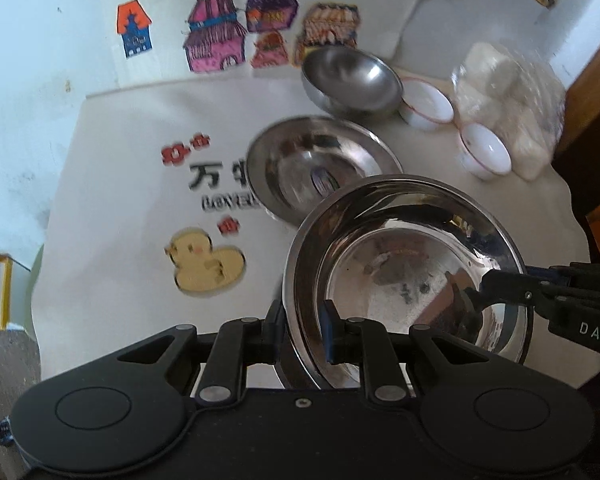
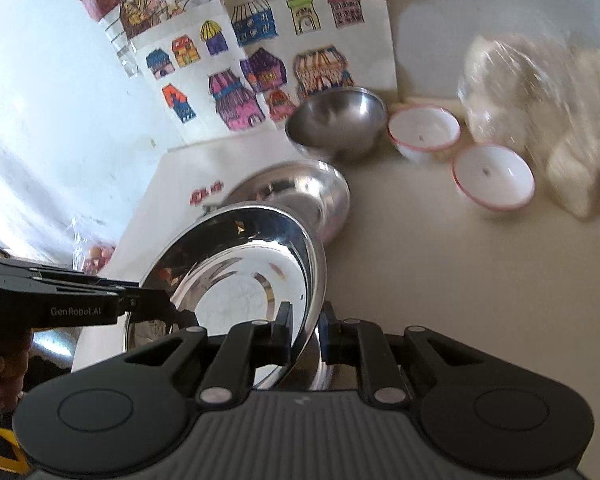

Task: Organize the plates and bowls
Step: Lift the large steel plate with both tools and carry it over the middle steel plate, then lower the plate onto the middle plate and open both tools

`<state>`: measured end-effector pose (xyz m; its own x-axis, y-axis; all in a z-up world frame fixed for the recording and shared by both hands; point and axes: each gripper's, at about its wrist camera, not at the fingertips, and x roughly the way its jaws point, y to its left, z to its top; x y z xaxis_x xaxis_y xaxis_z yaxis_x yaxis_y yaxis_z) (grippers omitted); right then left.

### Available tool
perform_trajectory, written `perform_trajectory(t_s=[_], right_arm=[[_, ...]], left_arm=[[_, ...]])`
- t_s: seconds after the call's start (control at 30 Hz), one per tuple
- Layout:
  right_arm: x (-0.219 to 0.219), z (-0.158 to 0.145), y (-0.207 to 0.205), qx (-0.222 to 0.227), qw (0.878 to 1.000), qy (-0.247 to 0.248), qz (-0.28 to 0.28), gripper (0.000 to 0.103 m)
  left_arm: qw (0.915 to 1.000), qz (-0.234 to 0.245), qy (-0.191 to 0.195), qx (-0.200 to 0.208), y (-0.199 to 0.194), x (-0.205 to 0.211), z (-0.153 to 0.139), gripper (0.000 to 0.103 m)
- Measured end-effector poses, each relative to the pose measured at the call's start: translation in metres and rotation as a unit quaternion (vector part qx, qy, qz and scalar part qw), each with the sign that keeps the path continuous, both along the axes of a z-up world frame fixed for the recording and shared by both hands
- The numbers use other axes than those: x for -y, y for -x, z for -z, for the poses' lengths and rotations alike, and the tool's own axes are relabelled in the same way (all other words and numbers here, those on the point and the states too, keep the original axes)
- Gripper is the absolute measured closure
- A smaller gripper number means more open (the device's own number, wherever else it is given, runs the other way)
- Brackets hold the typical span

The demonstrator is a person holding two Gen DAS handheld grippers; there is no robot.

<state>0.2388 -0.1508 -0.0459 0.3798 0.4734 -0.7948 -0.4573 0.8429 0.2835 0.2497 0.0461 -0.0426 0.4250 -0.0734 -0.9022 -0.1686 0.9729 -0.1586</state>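
A shiny steel plate (image 1: 408,264) (image 2: 240,268) hangs tilted above the table, held by both grippers. My left gripper (image 1: 302,320) is shut on its near rim in the left wrist view and shows at the left of the right wrist view (image 2: 172,308). Shut on the opposite rim is my right gripper (image 2: 305,324), which enters from the right in the left wrist view (image 1: 476,296). A second steel plate (image 1: 324,168) (image 2: 300,192) lies on the table just beyond. Behind it stand a steel bowl (image 1: 352,76) (image 2: 336,120) and two white red-rimmed bowls (image 1: 428,104) (image 1: 486,150) (image 2: 424,128) (image 2: 494,178).
A clear plastic bag of white lumps (image 1: 512,92) (image 2: 540,112) sits at the back right beside the white bowls. A cream cloth with a yellow duck print (image 1: 204,264) covers the table's left part. Drawings of houses (image 1: 216,36) hang on the wall behind.
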Motion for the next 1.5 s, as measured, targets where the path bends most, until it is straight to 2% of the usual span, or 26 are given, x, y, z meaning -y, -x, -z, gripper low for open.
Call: perform_trajectory(t_s=[0.23, 0.47, 0.7, 0.97, 1.5], right_arm=[[0.012, 0.011, 0.027, -0.024, 0.999, 0.018, -0.015, 0.088], [0.004, 0.020, 0.036, -0.032, 0.998, 0.042, -0.033, 0.087], [-0.012, 0.028, 0.030, -0.026, 0.997, 0.063, -0.037, 0.087], [-0.023, 0.036, 0.017, -0.020, 0.995, 0.090, -0.027, 0.087], [-0.044, 0.040, 0.017, -0.008, 0.992, 0.126, -0.028, 0.084]], left_arm=[[0.9996, 0.003, 0.002, -0.027, 0.021, 0.016, 0.009, 0.083], [0.9993, 0.004, -0.003, -0.038, 0.026, 0.014, 0.015, 0.083], [0.9990, 0.012, -0.011, -0.042, 0.012, 0.005, 0.024, 0.083], [0.9973, 0.043, -0.017, -0.057, -0.006, 0.000, 0.034, 0.083], [0.9944, 0.071, -0.019, -0.076, -0.015, -0.005, 0.050, 0.082]])
